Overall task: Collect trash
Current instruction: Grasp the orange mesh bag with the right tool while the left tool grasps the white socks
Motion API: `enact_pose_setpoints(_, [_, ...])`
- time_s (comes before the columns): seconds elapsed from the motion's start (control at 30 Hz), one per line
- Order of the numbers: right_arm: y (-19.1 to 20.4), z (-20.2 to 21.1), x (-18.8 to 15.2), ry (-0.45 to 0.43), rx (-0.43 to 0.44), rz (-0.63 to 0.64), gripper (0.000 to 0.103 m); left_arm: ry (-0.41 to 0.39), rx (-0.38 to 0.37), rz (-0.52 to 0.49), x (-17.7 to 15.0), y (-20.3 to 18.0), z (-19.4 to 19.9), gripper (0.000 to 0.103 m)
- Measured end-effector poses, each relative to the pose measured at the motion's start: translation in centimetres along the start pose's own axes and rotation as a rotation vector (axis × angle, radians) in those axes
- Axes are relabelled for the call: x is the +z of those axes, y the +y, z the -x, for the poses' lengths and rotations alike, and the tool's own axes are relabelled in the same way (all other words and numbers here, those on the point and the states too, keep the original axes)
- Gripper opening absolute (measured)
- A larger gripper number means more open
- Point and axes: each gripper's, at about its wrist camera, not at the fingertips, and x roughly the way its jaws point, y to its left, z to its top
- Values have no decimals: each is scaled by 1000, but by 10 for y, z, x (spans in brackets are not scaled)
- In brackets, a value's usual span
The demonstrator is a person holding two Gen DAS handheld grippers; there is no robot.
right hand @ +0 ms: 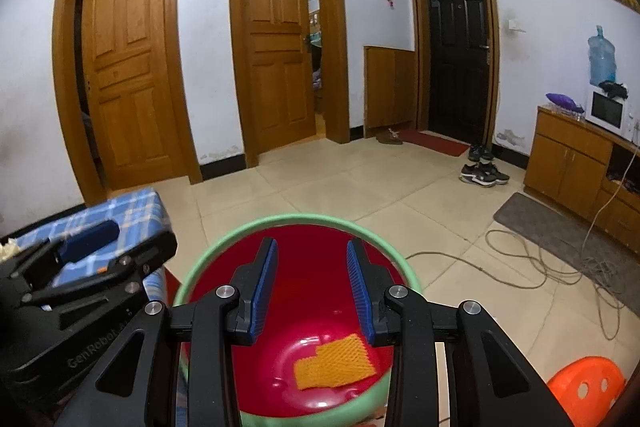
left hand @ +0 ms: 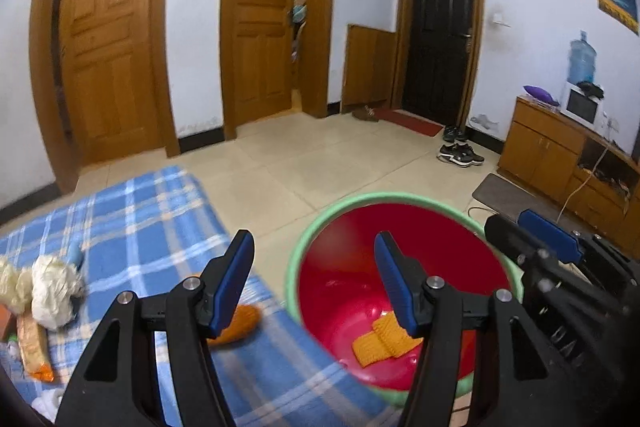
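Observation:
A red bucket with a green rim [left hand: 304, 247] [right hand: 200, 267] stands on the floor beside the blue plaid table [left hand: 152, 227]. An orange foam net [left hand: 384, 343] [right hand: 334, 361] lies at its bottom. My left gripper [left hand: 314, 287] is open and empty, straddling the table edge and the bucket rim. A second orange foam net [left hand: 240, 323] lies on the cloth just behind its left finger. My right gripper [right hand: 312, 287] is open and empty above the bucket mouth. Crumpled white paper [left hand: 54, 291] and an orange wrapper [left hand: 34, 351] lie at the table's left.
An orange plastic stool [right hand: 584, 391] stands at the lower right. A loose cable [right hand: 532, 259] and a grey mat [right hand: 560, 227] lie on the tile floor. A wooden cabinet [right hand: 572, 163] lines the right wall, with shoes [right hand: 482, 175] near the black door.

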Motion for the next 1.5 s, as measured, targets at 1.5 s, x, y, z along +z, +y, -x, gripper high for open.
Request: enact_pose_setpoints(1.5, [174,-90,-20,422,347,274,79,285,193,178,-76,139,66,76])
